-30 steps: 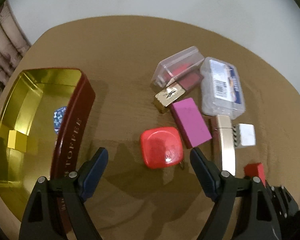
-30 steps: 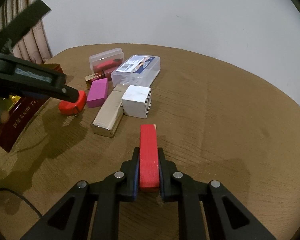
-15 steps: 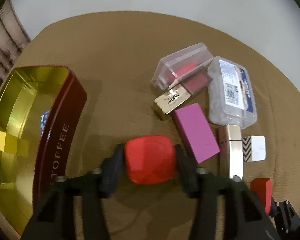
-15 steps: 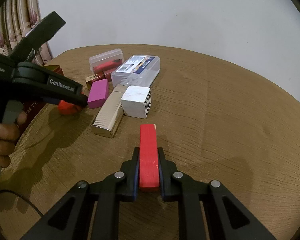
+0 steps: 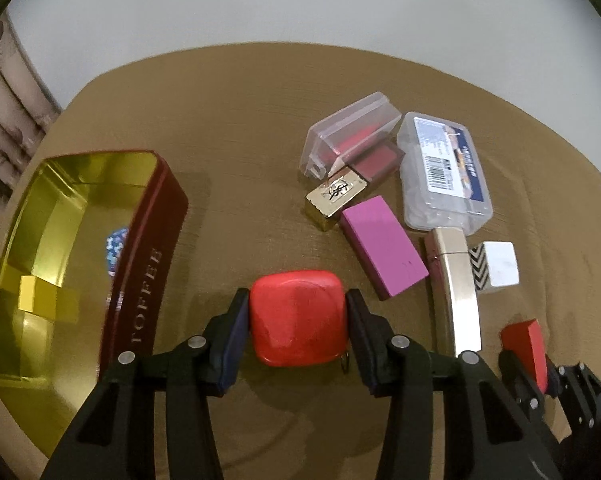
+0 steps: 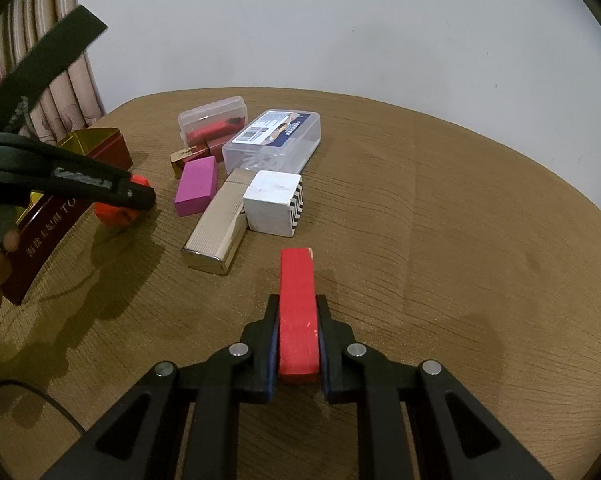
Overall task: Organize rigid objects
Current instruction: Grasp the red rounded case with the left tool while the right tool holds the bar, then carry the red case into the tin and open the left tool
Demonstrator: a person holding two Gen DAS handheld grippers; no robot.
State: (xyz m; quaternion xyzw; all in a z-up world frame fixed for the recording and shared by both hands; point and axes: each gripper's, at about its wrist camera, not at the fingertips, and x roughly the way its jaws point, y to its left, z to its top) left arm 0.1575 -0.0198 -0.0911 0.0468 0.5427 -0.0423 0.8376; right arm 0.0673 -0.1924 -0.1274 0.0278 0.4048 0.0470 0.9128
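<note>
Since the red case (image 5: 298,316) is pinched across its width by the left gripper (image 5: 296,320), whose jaws have just closed on it, the tin (image 5: 140,280) is found close on that gripper's left. The red block (image 6: 296,312), clamped lengthwise in the right gripper (image 6: 298,344), is held farther from the tin.

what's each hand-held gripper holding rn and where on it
Left hand-held gripper: the rounded red case, pinched across its two opposite sides. Right hand-held gripper: the flat red block, clamped by its near end.
</note>
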